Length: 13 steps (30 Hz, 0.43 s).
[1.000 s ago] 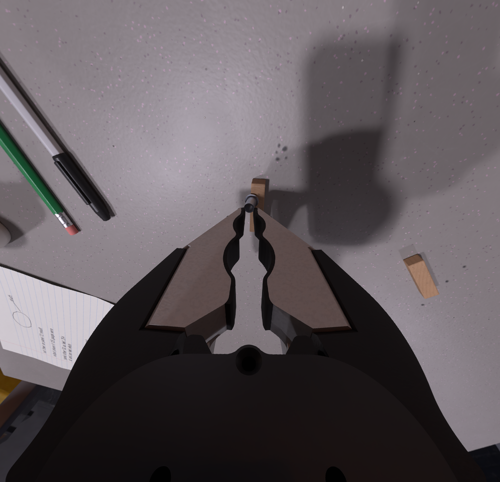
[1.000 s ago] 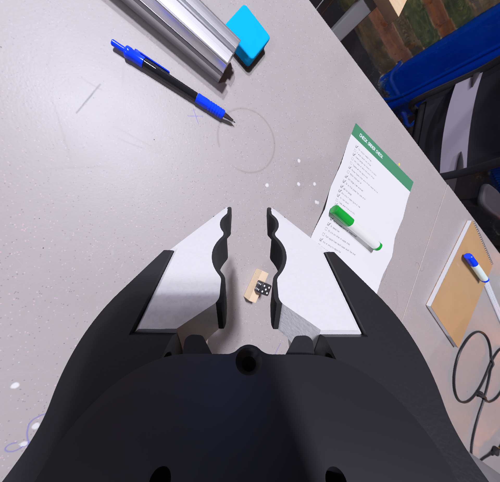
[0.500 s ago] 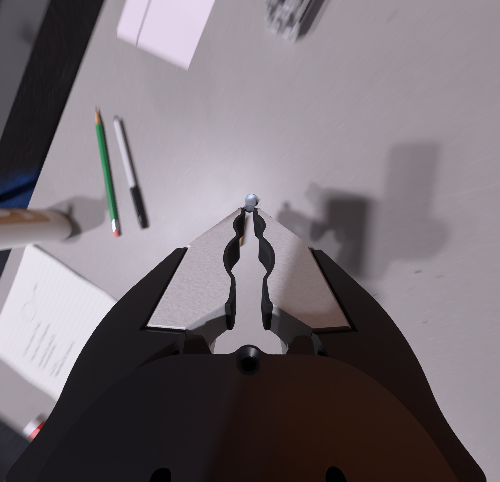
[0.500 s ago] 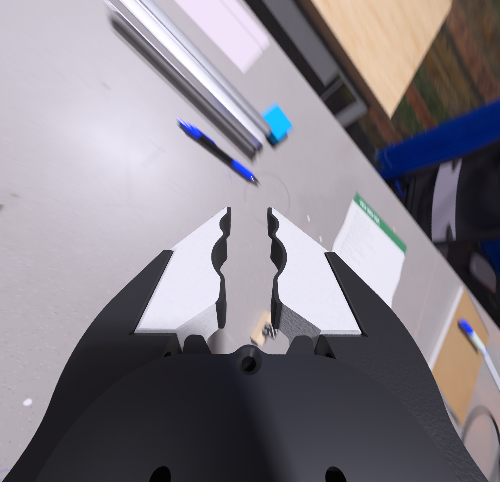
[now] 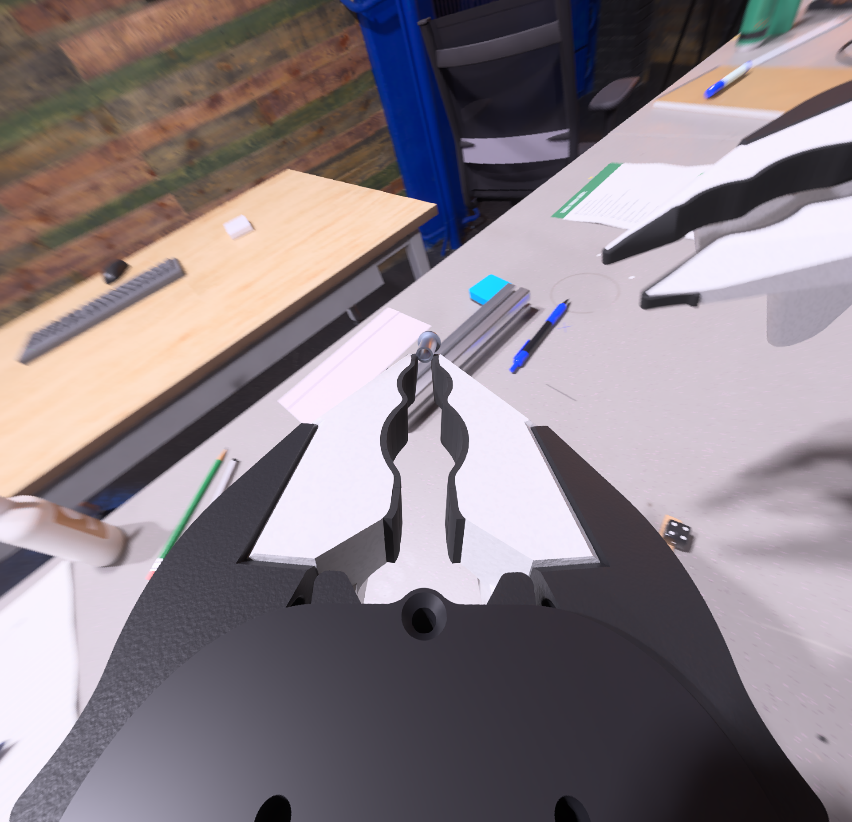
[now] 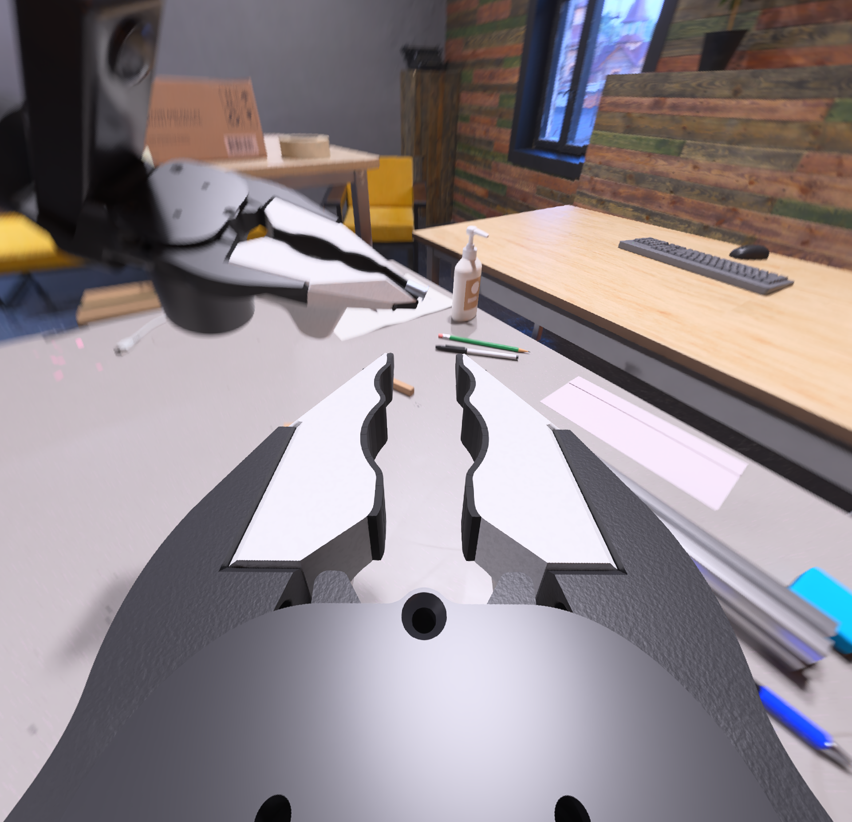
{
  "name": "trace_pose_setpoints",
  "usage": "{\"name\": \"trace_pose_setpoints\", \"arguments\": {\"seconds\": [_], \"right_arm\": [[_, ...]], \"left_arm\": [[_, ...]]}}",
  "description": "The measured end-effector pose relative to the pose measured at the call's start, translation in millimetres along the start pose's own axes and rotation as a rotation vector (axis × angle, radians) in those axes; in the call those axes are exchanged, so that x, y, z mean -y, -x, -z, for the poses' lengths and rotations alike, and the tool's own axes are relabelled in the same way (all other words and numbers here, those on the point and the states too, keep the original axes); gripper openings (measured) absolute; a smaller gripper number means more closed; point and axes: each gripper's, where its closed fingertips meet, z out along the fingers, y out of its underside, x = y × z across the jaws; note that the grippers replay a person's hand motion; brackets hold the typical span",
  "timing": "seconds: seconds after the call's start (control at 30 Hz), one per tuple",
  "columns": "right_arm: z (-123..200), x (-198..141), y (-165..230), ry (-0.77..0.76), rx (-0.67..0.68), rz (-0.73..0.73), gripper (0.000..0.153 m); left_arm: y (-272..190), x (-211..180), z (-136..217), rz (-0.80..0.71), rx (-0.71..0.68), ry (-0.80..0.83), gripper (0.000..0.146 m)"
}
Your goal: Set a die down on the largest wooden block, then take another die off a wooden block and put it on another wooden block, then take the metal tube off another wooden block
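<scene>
Since the earlier frames both grippers have risen and tilted from looking down at the grey table [image 5: 645, 431] to looking across it, and the metal tube [image 5: 427, 341] has come up with the left gripper [image 5: 425, 359], clear of the wooden block [image 6: 404, 386] it stood on. The left gripper is pinching the metal tube at its fingertips, the tube's end protruding just beyond them; in the right wrist view the same gripper hangs above the table at upper left with the tube's end showing at its tip. The right gripper [image 6: 424, 362] is spread with nothing between its fingers. The wooden block lies on the table just beyond the right gripper's left fingertip. A black die [image 5: 679, 533] sits on a second block, only an edge of which shows, at the right of the left wrist view. A green pencil [image 6: 484, 343] and a pen [image 6: 477, 351] lie side by side beyond the block, near a pump bottle [image 6: 467, 283].
</scene>
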Motion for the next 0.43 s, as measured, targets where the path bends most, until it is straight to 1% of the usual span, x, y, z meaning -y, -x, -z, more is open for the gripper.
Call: {"name": "trace_pose_setpoints", "arguments": {"seconds": [0.07,0.1,0.17,0.2,0.3,0.37,0.43], "right_arm": [[3,5,-5,-0.064,-0.004,-0.099,0.025],[5,7,-3,-0.096,0.026,-0.134,0.024],[7,11,1,-0.149,0.098,-0.193,0.021],[8,11,0,-0.165,0.100,-0.215,0.020],[8,6,-9,-0.157,0.065,-0.232,0.018],[8,5,-11,-0.146,0.078,-0.254,0.016],[9,6,-11,-0.166,0.111,-0.293,0.014]], "left_arm": [[-9,7,-2,-0.067,0.061,-0.001,0.006],[-15,10,-3,-0.087,0.076,-0.008,0.006],[-27,18,-7,-0.098,0.072,-0.024,0.006],[-32,21,-8,-0.099,0.067,-0.031,0.006],[-44,30,-12,-0.105,0.067,-0.059,0.006],[-49,35,-12,-0.109,0.067,-0.076,0.006],[-53,39,-12,-0.107,0.058,-0.093,0.006]]}}
